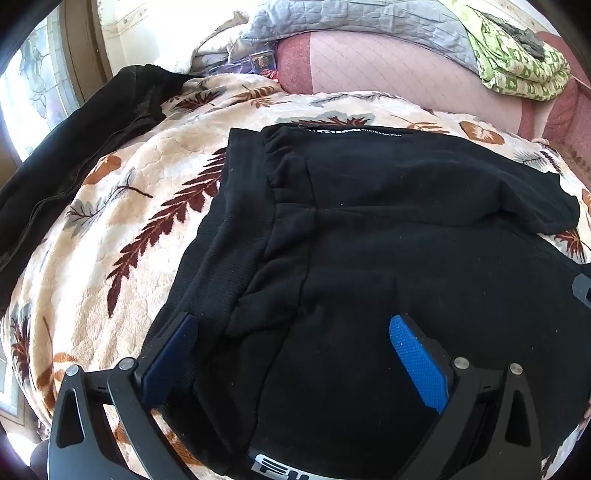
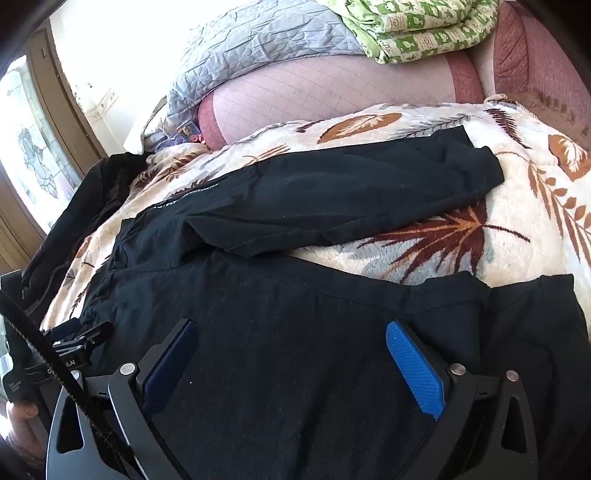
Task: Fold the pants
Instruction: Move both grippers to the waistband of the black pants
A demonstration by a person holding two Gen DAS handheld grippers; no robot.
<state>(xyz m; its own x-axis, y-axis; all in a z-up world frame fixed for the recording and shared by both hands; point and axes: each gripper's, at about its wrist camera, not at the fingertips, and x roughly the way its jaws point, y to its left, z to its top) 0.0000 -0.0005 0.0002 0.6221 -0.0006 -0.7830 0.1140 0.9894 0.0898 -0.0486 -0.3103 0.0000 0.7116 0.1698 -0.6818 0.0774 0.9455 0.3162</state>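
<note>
a cream leaf-print blanket (image 1: 122,229) covers the bed. a grey quilt (image 2: 258,40) and a green patterned cloth (image 2: 417,29) lie behind it.

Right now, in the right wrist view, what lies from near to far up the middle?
Right gripper → black pants → leaf blanket → pink sofa back → grey quilt.
</note>
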